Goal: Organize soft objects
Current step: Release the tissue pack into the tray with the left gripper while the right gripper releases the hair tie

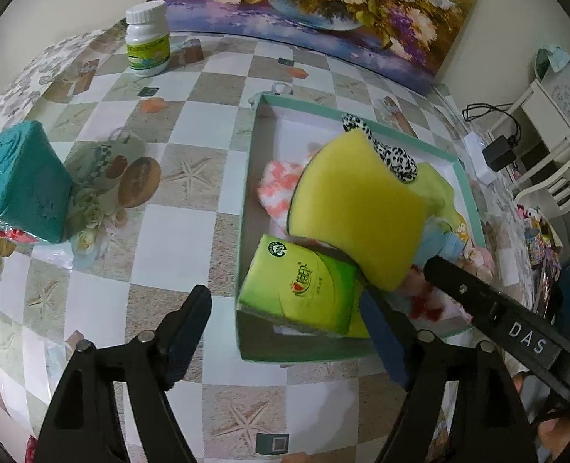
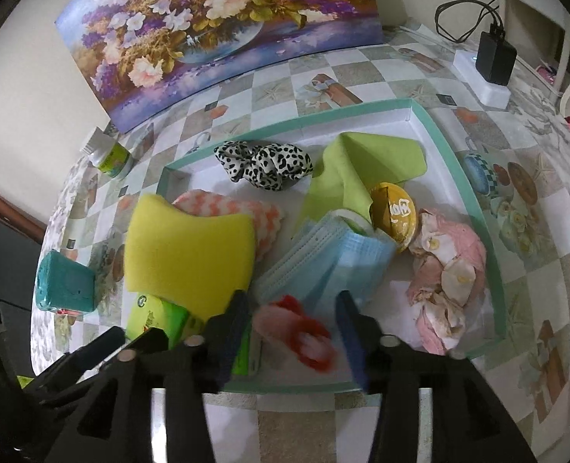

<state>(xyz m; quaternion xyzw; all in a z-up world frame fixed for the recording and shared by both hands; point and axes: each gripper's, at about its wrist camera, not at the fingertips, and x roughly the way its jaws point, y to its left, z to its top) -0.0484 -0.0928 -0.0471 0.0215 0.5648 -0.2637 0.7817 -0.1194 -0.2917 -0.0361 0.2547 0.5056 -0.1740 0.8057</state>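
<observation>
While tray nearly full: scrunchie, green cloth, blue masks, pink floral cloth, orange-white fluffy cloth and tissue pack all inside. Yellow sponge at left of tray, tilted over tissue pack, looks just let go or dropping. Pink-red fluffy item near edge, between right tongs, spread, not pinching. Left tongs spread, empty, above tray's near-left corner. Left out on tabletop: teal block, far-left bottle, maybe not soft. Judged near done.
</observation>
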